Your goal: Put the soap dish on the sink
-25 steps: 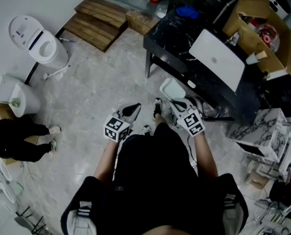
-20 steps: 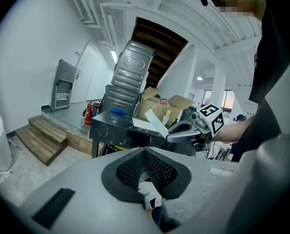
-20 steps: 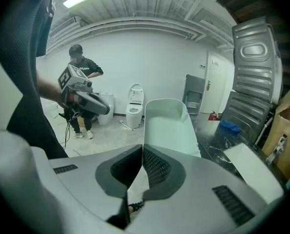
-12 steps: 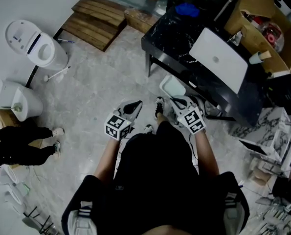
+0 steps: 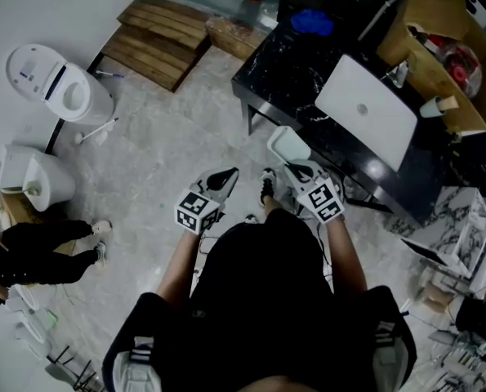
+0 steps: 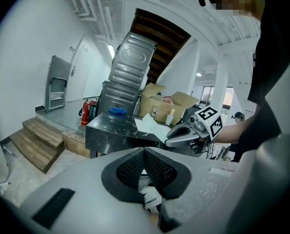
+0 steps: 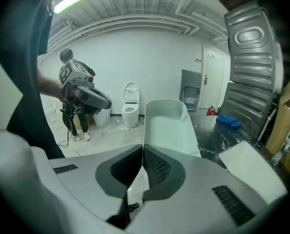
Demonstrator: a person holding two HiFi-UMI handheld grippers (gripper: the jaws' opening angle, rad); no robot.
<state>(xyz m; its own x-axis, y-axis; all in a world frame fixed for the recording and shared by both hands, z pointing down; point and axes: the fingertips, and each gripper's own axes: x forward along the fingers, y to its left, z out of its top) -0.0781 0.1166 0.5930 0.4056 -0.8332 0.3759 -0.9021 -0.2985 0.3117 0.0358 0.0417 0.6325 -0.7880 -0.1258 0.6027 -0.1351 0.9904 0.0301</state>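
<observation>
The soap dish (image 5: 287, 145) is a pale, shallow oblong tray held out over the floor beside the black table (image 5: 296, 72). My right gripper (image 5: 296, 168) is shut on its near rim. In the right gripper view the soap dish (image 7: 166, 126) sticks out ahead of the shut right gripper (image 7: 143, 156). The white rectangular sink (image 5: 365, 111) lies on the table beyond the dish. My left gripper (image 5: 225, 176) hangs to the left, shut with nothing in it; the left gripper view shows the left gripper (image 6: 144, 152) closed and the sink (image 6: 149, 125) ahead.
A blue cloth (image 5: 312, 21) lies at the table's far end. Open cardboard boxes (image 5: 439, 39) stand behind it. Wooden steps (image 5: 165, 35), a toilet (image 5: 59, 76) and a second white fixture (image 5: 30, 178) stand to the left. A person in black (image 5: 30, 247) crouches at the left edge.
The dish stays in my right gripper and both grippers hold about the same place. The view has drifted a little, and the person at the left has shifted.
</observation>
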